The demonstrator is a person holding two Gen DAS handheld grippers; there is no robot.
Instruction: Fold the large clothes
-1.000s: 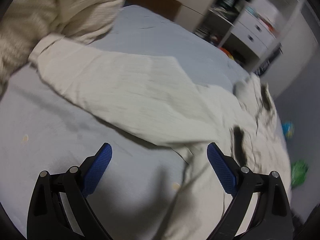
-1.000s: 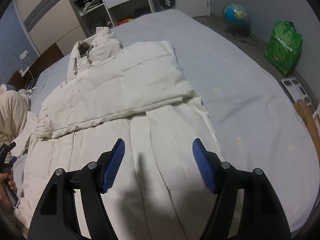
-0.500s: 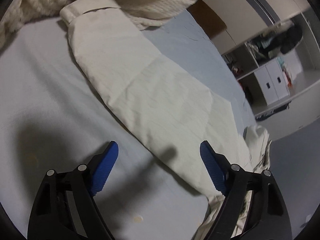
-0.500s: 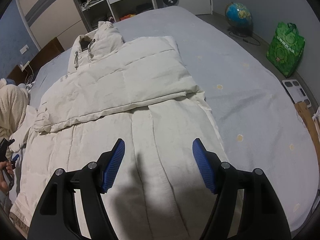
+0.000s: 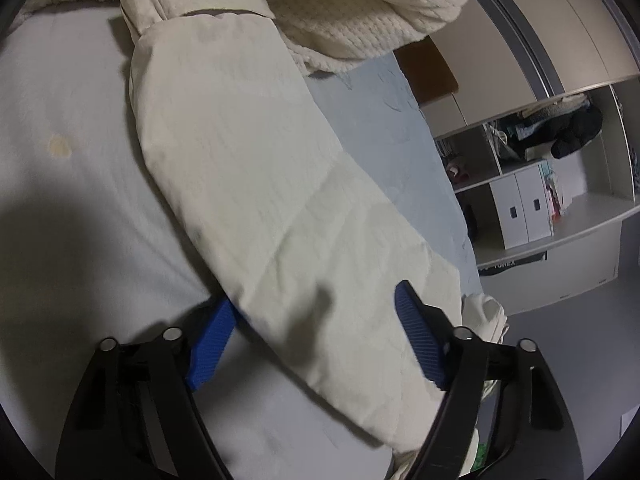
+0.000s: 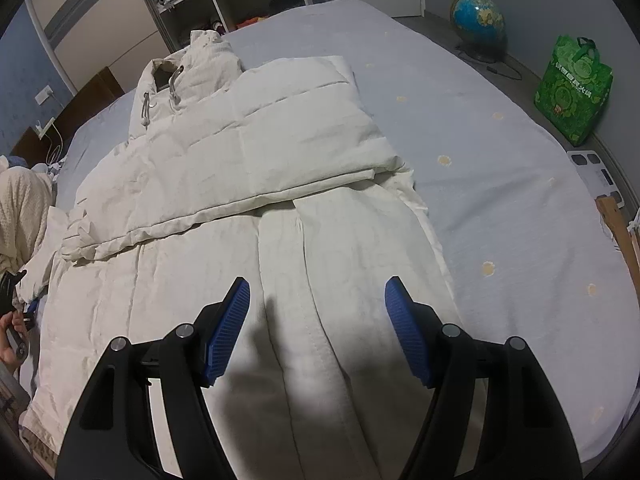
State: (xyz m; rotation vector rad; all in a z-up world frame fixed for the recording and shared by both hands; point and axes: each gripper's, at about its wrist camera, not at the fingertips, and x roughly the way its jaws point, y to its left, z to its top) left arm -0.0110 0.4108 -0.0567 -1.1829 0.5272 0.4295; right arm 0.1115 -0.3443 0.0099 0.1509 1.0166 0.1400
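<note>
My left jaws are closing around the long cream padded sleeve of the cream quilted puffer coat; the sleeve lies between the blue ribbed pads, one pad on top of the fabric at the right and the other half tucked under the sleeve's left edge, and I cannot tell whether they press on it yet; the sleeve runs away from me to its cuff at the far left, which rests against a heap of cream knitted blanket; under it all is the pale grey-blue bed sheet with small yellow dots.

My right jaws stand wide and empty above the coat's near half, over the seam of its front; the coat is spread flat on the bed, collar and grey drawcords at the far end, with one padded sleeve folded across its chest; the person's hand with my left jaws shows at the left edge.

Far off stand white shelves with drawers; a blue globe and a green printed bag sit on the floor at the far right.
</note>
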